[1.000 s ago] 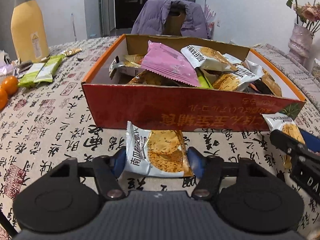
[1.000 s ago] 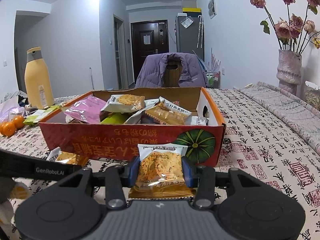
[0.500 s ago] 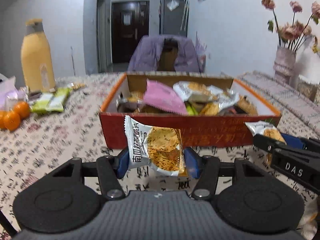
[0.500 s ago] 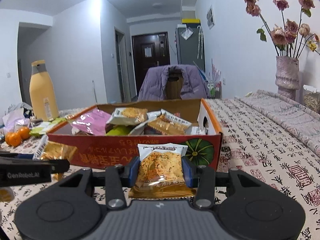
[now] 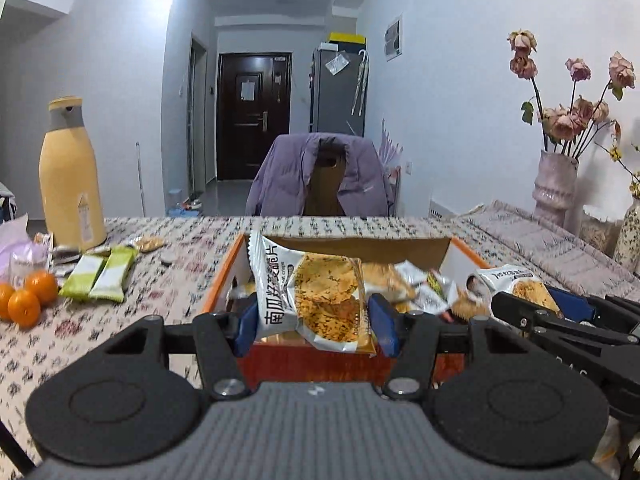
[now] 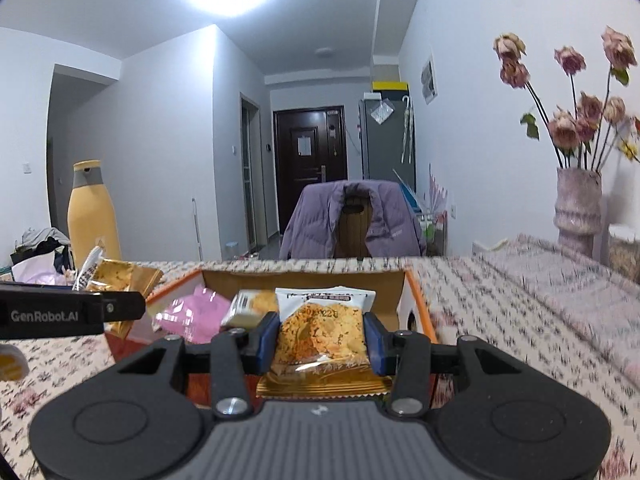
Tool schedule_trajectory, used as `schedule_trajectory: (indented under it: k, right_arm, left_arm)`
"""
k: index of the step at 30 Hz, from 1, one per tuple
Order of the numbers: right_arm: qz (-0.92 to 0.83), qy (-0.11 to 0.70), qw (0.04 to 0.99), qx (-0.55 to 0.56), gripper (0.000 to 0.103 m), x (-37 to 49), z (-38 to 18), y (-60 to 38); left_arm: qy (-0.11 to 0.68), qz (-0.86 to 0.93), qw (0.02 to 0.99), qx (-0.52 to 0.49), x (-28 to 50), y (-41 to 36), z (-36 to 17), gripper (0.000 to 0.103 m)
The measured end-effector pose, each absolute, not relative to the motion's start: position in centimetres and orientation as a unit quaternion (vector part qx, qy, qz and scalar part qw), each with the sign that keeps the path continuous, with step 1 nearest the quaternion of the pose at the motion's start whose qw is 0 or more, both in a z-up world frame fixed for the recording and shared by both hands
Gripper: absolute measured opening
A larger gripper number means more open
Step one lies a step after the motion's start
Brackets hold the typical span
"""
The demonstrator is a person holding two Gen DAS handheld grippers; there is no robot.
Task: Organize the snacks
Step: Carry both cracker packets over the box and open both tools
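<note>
Left wrist view: my left gripper [image 5: 314, 322] is clamped on a white-and-orange foil crisp packet [image 5: 316, 300], blue pads pinching both side edges, packet upright and lifted, sitting in line w/ the near wall of the orange-rimmed cardboard snack box [image 5: 454, 254]. Box is already loaded w/ mixed packets.

Right wrist view: right gripper [image 6: 320, 338] is likewise closed on a second white-topped crisp packet with a gold bottom seam [image 6: 322, 336], held just short of the same box [image 6: 416, 300]; pink wrapper [image 6: 190, 314] and other packs visible inside.

Step imo: carry phase, both packets en route to the box, neither over the opening yet as far as I can tell.

Next move: I push both fwd past the near wall, get each packet over the pile, then let go. Grippers are close side by side (each sees the other), so I'd stagger drops to avoid a clash. Pile looks high, so release low-ish or packets may slide off.

Off-task stuff left of the box: green snack bars [image 5: 100, 274], oranges [image 5: 28, 298], tall yellow bottle [image 5: 70, 182]. Bars likely next to collect.
</note>
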State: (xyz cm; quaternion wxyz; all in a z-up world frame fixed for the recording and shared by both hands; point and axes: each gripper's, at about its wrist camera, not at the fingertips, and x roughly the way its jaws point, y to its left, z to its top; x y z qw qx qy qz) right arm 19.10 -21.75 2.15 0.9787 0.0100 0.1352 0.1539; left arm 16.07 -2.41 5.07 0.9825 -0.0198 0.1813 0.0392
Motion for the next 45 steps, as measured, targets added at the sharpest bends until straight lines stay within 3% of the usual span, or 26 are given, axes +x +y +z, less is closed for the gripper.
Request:
schedule_trajectory:
  k: [12, 26, 29, 30, 31, 32, 33, 34, 45]
  right_arm:
    - [0.149, 0.135, 0.98, 0.006, 0.044, 25.6, 3.8, -20.2]
    - [0.143, 0.149, 0.978, 0.021, 0.044, 30.1, 1.7, -19.8]
    - [0.149, 0.155, 0.976, 0.016, 0.047, 30.1, 1.5, -19.7]
    - [0.15, 0.156, 0.976, 0.015, 0.049, 30.1, 1.4, -19.7]
    - [0.152, 0.157, 0.976, 0.016, 0.059, 30.1, 1.4, -19.8]
    - [0.151, 0.158, 0.976, 0.018, 0.076, 30.0, 1.4, -19.9]
    - [0.149, 0.157, 0.976, 0.021, 0.086, 30.0, 1.3, -20.0]
    - [0.147, 0.155, 0.977, 0.023, 0.101, 29.9, 1.3, -20.2]
    - [0.137, 0.151, 0.979, 0.024, 0.103, 30.1, 1.2, -20.6]
  left_arm:
    - [0.181, 0.044, 0.982, -0.04, 22.1, -1.9, 5.3, 0.058]
    - [0.174, 0.055, 0.983, -0.038, 26.8, -0.4, 3.2, 0.059]
    - [0.174, 0.063, 0.982, -0.042, 26.7, 0.0, 3.1, 0.068]
    - [0.17, 0.068, 0.982, -0.043, 26.5, 0.2, 3.0, 0.074]
    - [0.167, 0.068, 0.983, -0.045, 26.4, 0.3, 3.1, 0.085]
    - [0.162, 0.067, 0.983, -0.05, 26.2, 0.5, 3.1, 0.092]
    - [0.156, 0.066, 0.984, -0.055, 26.0, 0.7, 3.1, 0.103]
    - [0.147, 0.065, 0.985, -0.058, 25.7, 0.8, 3.2, 0.103]
    - [0.138, 0.072, 0.986, -0.055, 25.8, 0.4, 3.4, 0.103]
